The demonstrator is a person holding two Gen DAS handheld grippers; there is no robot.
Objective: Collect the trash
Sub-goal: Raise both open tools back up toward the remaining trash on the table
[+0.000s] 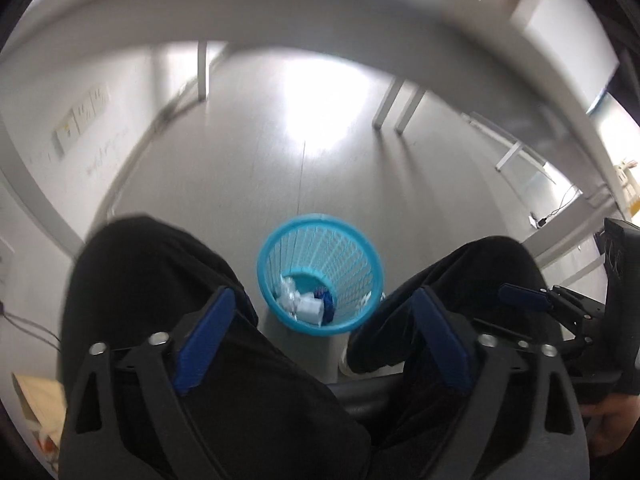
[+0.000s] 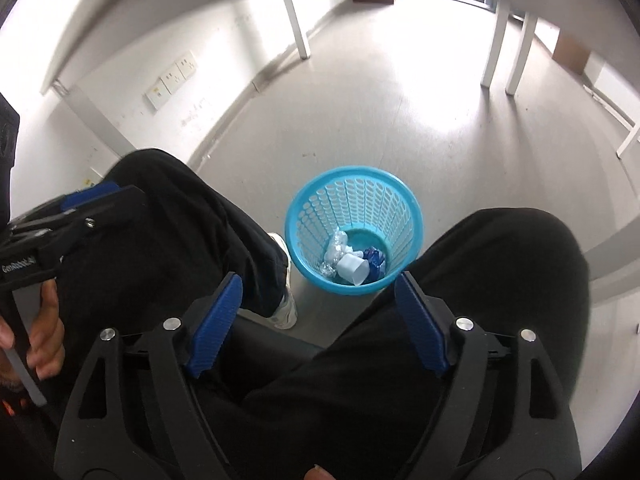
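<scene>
1. Several crumpled scraps of trash [image 2: 352, 262] lie in the blue basket [image 2: 352, 200], ahead of both claws.
2. Left gripper [image 1: 324, 320] and right gripper [image 2: 318, 308]: both released, empty.
3. Black-trousered knees [image 2: 180, 208] flank the basket.

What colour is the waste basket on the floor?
Light blue waste basket, with perforated walls; clearest in the right wrist view.

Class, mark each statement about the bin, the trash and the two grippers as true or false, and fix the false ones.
1. The blue basket lies tipped on its side. False: it stands upright on the floor.
2. Trash lies in the basket's bottom. True.
3. The right gripper holds a white cup. False: it is open and empty.
4. The left gripper is open and empty. True.
</scene>
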